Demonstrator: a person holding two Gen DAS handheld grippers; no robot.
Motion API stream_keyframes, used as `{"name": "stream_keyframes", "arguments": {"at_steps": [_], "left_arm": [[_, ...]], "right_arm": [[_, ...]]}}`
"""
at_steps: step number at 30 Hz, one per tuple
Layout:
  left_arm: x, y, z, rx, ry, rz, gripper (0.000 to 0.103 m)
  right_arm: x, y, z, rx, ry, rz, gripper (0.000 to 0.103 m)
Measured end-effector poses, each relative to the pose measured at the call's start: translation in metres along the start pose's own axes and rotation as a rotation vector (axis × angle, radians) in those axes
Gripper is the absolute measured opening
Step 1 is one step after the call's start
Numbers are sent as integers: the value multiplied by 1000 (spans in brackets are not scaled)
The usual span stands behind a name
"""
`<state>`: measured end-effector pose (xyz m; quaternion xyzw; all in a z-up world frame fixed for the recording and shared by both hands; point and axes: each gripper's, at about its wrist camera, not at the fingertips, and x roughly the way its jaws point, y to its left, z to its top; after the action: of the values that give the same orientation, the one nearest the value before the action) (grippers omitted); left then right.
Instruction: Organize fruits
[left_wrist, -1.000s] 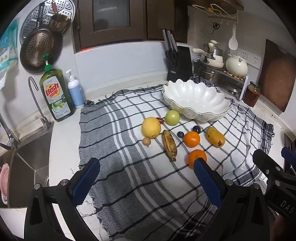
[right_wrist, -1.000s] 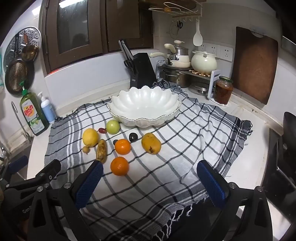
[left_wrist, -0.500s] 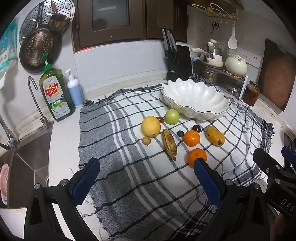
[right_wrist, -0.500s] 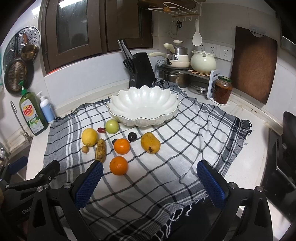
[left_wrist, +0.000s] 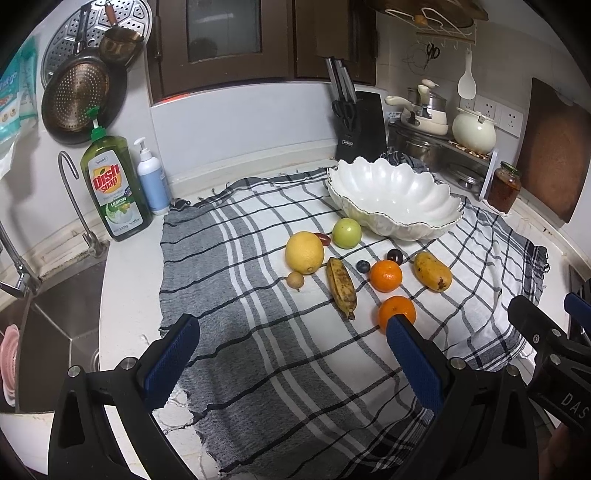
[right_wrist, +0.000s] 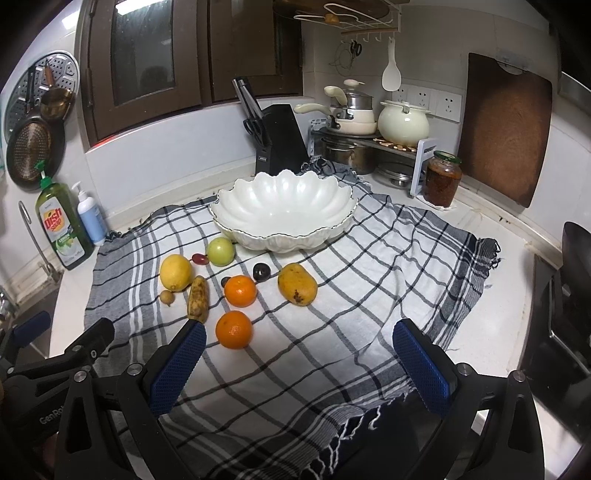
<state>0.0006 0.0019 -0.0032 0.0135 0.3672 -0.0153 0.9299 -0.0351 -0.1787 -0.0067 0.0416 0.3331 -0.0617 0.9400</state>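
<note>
Fruit lies on a checked cloth (left_wrist: 258, 350) (right_wrist: 369, 266) in front of an empty white scalloped bowl (left_wrist: 397, 199) (right_wrist: 282, 210). I see a lemon (left_wrist: 304, 252) (right_wrist: 176, 272), a green apple (left_wrist: 346, 233) (right_wrist: 221, 251), a spotted banana (left_wrist: 341, 286) (right_wrist: 198, 297), two oranges (left_wrist: 385, 275) (right_wrist: 234, 329), a mango (left_wrist: 432, 271) (right_wrist: 297, 283), and small dark fruits (left_wrist: 394, 255). My left gripper (left_wrist: 291, 354) hangs open over the cloth's near part; its right finger covers the near orange's edge. My right gripper (right_wrist: 299, 362) is open too, empty, short of the fruit.
A dish soap bottle (left_wrist: 114, 188), a pump bottle (left_wrist: 151, 181) and a sink (left_wrist: 48, 325) are at the left. A knife block (left_wrist: 356, 125), pots (right_wrist: 402, 122), a jar (right_wrist: 442, 178) and a cutting board (right_wrist: 506, 125) line the back and right. A stove edge (right_wrist: 565, 314) is far right.
Both grippers have shifted very slightly; the fruit and bowl sit a touch higher in the views. Both stay open and nothing was picked up.
</note>
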Motion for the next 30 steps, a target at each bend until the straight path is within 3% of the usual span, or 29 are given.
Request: {"name": "stream_keyframes", "arguments": {"at_steps": [8, 30], "left_arm": [[1, 1, -2, -1, -6, 7, 103], [0, 1, -7, 2, -13, 21, 103]], "right_arm": [[4, 11, 1, 0, 0, -5, 103], [3, -2, -2, -1, 0, -12, 103]]}}
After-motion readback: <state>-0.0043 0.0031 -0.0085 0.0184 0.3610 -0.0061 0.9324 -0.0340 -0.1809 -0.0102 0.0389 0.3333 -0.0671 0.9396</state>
